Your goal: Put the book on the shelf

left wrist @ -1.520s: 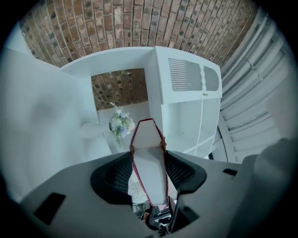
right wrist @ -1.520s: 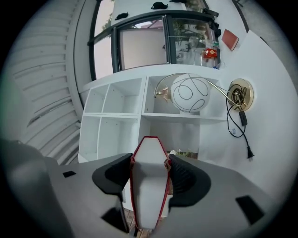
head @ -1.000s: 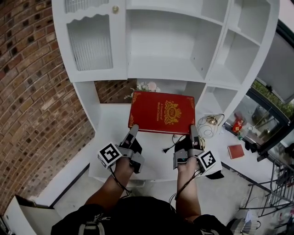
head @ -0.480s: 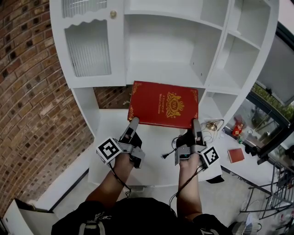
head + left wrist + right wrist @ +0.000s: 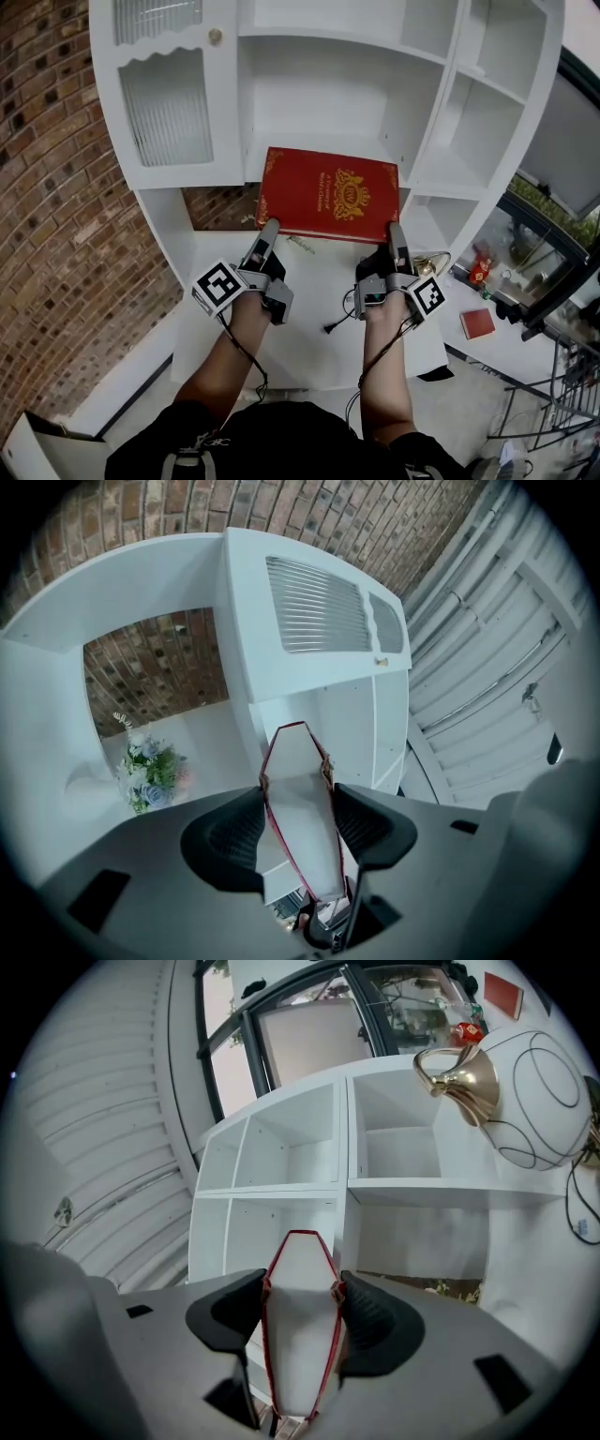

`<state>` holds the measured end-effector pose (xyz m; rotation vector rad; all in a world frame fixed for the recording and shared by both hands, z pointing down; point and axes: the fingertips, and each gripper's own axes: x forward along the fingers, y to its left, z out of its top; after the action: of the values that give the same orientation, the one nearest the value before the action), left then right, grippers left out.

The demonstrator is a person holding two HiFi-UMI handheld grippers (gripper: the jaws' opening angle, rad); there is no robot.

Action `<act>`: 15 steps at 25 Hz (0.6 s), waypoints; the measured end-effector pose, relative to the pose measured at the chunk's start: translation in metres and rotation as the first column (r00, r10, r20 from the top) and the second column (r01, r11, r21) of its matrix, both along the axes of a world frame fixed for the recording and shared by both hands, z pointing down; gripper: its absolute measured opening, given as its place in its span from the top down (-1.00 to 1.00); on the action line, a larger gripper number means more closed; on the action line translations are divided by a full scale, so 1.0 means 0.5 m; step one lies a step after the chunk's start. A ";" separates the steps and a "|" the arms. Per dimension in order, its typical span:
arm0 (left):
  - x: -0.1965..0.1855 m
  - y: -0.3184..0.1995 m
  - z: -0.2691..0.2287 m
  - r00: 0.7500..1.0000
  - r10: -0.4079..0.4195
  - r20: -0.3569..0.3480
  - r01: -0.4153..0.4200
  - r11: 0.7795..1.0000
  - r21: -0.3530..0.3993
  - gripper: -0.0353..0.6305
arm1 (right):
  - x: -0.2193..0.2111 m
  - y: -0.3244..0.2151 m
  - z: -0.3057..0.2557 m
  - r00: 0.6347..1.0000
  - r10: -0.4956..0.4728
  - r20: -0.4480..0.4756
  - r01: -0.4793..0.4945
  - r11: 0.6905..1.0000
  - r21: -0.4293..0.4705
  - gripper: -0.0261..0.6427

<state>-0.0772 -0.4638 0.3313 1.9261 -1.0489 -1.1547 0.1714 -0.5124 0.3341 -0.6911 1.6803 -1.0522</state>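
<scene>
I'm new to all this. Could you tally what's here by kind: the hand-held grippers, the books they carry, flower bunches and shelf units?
Grippers: 2, the left gripper and the right gripper, each with its jaws closed on the book.
Books carried: 1, the red book.
Flower bunches: 1, the flower bunch.
Shelf units: 1, the white shelf unit.
Total: 5

Red hardcover book with gold crest (image 5: 328, 195) now higher, lifted by left gripper (image 5: 268, 227) and right gripper (image 5: 397, 232); far edge reaches white shelf (image 5: 319, 141) opening.
</scene>
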 end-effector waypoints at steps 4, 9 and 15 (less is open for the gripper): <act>-0.005 -0.031 -0.003 1.000 -0.020 0.004 0.020 1.000 -0.011 0.16 | -0.007 -0.042 -0.007 1.000 -0.007 -0.007 0.007 1.000 -0.014 0.14; -0.014 -0.075 -0.014 0.998 -0.057 0.035 0.057 0.998 -0.006 0.15 | -0.018 -0.093 -0.005 1.000 -0.010 -0.004 0.009 0.999 -0.035 0.13; -0.023 -0.119 -0.032 0.993 -0.064 0.096 0.061 0.998 0.027 0.12 | -0.030 -0.141 -0.021 0.999 -0.003 -0.049 0.002 0.999 -0.033 0.12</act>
<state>-0.0889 -0.5234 0.3154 1.9978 -1.1590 -1.1226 0.1563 -0.5830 0.3236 -0.7415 1.7095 -1.0741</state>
